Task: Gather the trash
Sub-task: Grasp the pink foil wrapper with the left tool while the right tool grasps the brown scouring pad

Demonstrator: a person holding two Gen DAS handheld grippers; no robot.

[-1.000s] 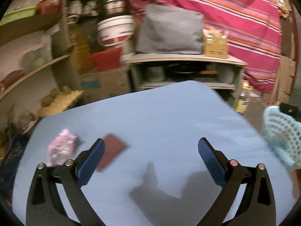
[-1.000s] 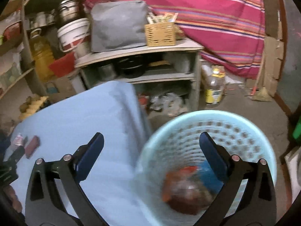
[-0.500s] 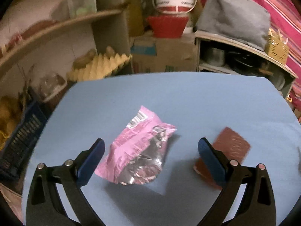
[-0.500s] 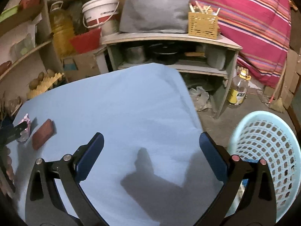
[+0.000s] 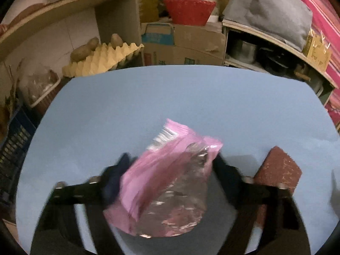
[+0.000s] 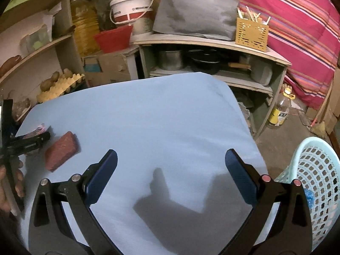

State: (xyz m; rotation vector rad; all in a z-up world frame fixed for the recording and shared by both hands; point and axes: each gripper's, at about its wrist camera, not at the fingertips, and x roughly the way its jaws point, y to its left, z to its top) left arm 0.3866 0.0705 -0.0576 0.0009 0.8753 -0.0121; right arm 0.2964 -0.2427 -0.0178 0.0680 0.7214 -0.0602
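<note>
A crumpled pink and silver wrapper [image 5: 165,182] lies on the blue table [image 5: 170,97], between the fingers of my left gripper [image 5: 170,170]. Its jaws are closing, and both blurred pads touch the wrapper's sides. A brown rectangular block [image 5: 278,170] lies just right of that gripper. In the right wrist view the same block [image 6: 61,149] sits at the far left, beside the left gripper [image 6: 40,137] and a sliver of the pink wrapper [image 6: 40,127]. My right gripper [image 6: 170,170] hangs open over bare table, holding nothing.
A light blue plastic basket [image 6: 316,170] with trash inside stands on the floor off the table's right edge. Behind the table are shelves with pots, a cardboard box [image 5: 182,44], an egg tray with potatoes [image 5: 102,57] and a bottle [image 6: 280,108] on the floor.
My left gripper swung left over the pink wrapper, dropped around it and narrowed its jaws onto it. My right gripper swung left from above the basket to over the table.
</note>
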